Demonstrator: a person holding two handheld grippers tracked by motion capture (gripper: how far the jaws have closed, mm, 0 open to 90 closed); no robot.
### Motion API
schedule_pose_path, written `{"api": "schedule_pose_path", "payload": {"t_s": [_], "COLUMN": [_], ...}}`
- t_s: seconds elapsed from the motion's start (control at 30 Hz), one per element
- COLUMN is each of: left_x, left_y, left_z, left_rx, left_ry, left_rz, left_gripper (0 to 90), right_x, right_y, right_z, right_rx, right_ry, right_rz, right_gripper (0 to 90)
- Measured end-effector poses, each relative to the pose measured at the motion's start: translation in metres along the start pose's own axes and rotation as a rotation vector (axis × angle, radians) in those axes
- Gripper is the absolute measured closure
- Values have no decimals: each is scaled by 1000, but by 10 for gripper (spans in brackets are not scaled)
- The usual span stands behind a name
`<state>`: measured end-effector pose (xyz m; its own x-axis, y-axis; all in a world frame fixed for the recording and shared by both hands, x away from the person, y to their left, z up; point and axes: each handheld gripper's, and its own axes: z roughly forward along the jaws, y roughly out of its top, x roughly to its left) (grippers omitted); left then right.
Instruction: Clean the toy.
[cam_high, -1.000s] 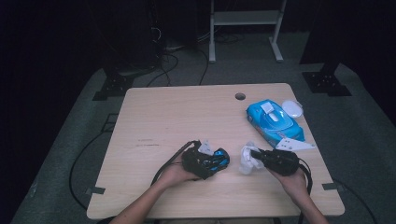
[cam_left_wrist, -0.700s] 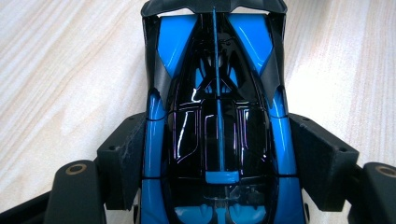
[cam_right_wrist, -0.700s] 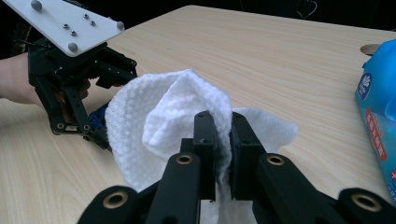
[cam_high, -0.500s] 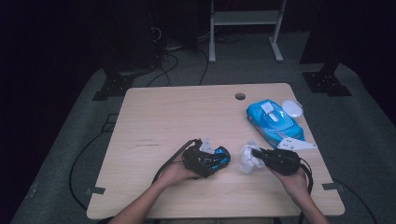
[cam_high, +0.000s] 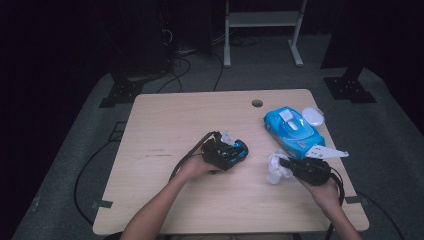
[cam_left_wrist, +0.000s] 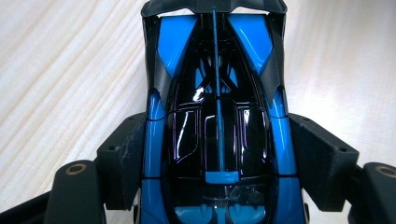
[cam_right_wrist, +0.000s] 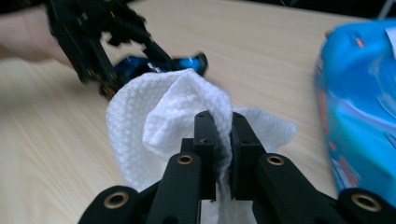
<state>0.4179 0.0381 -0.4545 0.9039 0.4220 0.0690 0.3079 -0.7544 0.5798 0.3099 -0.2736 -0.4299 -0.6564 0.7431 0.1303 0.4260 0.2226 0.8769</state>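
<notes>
Your left gripper (cam_high: 239, 151): pads clamp the blue-and-black toy car (cam_left_wrist: 217, 135) by its flanks, mid-table | your right gripper (cam_right_wrist: 223, 122): jaws pinch a crumpled white wipe (cam_right_wrist: 154, 121), near the car | blue wipe pack (cam_high: 292, 131) just beyond, on the table (cam_high: 170, 120).

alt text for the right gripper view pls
The right gripper pinches a crumpled white wipe over a wooden table. Beyond it the left gripper holds a blue toy car; a blue wipes pack sits at right.

L tool (cam_high: 239, 151): jaws clamped, mid-table | R tool (cam_high: 283, 162): jaws pinched, near right edge
</notes>
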Motion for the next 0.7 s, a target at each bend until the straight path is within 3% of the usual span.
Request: {"api": "schedule_pose_path", "payload": {"t_s": [0.2,0.27,0.3,0.47,0.57,0.7], "left_x": [6,8,9,11,9,6], "left_y": [-4,-4,-4,-5,-7,-12], "left_z": [9,9,9,-1,-10,-24], "left_rx": [-7,-9,-13,-52,-80,-110], "left_ry": [-22,-33,-38,-34,-22,-21], "left_rz": [-33,-40,-45,-54,-51,-52], "left_gripper": [259,258,257,194,174,164], "right_x": [-14,-16,-17,-19,-21,-24], "right_y": [-20,-25,-26,-20,-19,-20], "right_z": [9,14,15,5,-4,-9], "right_rx": [129,168,180,122,71,60], "right_ry": [-23,-34,-45,-30,-19,-27], "right_rz": [5,-3,-4,8,24,38], "right_gripper": [824,759,672,521,507,487]}}
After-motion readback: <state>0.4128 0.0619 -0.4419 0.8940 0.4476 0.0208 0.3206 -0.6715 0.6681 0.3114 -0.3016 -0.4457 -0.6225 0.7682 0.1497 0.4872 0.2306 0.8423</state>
